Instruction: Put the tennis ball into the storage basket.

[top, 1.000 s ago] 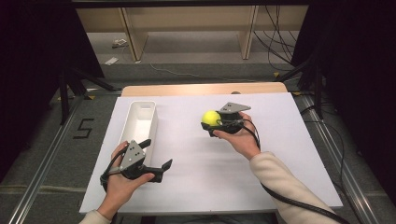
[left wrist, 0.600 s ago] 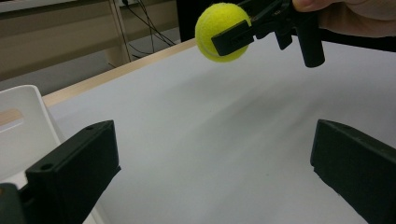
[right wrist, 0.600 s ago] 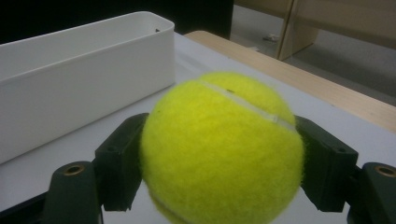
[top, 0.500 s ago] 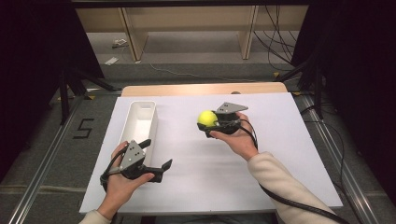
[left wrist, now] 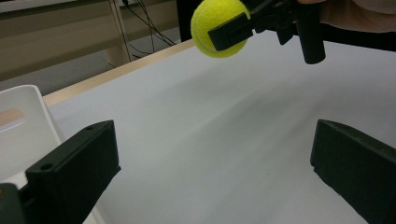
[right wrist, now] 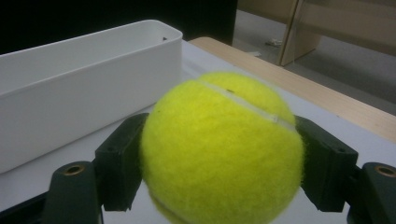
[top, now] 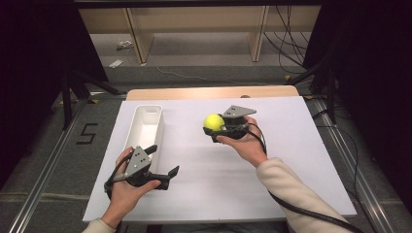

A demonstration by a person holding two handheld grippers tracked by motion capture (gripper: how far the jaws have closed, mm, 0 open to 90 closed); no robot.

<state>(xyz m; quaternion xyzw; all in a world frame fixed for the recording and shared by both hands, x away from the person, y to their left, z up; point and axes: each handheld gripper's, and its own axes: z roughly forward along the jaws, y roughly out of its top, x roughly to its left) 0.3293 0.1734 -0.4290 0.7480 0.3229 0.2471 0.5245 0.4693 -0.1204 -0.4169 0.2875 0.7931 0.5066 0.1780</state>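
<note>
Tennis ball (top: 213, 122) sits clamped in your right gripper (top: 216, 130), held above mid-table. From the left: white bin (top: 145, 127) along the white table (top: 291, 160) edge, your left gripper (top: 165, 162) just beside it, jaws apart, holding nothing. Bare table lies between grippers. Right gripper view shows the ball's seam (right wrist: 247, 105); left gripper view shows it off the table.

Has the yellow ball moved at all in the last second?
Yes: the yellow ball, held in the right tool, drifted slightly left, toward the white bin.
</note>
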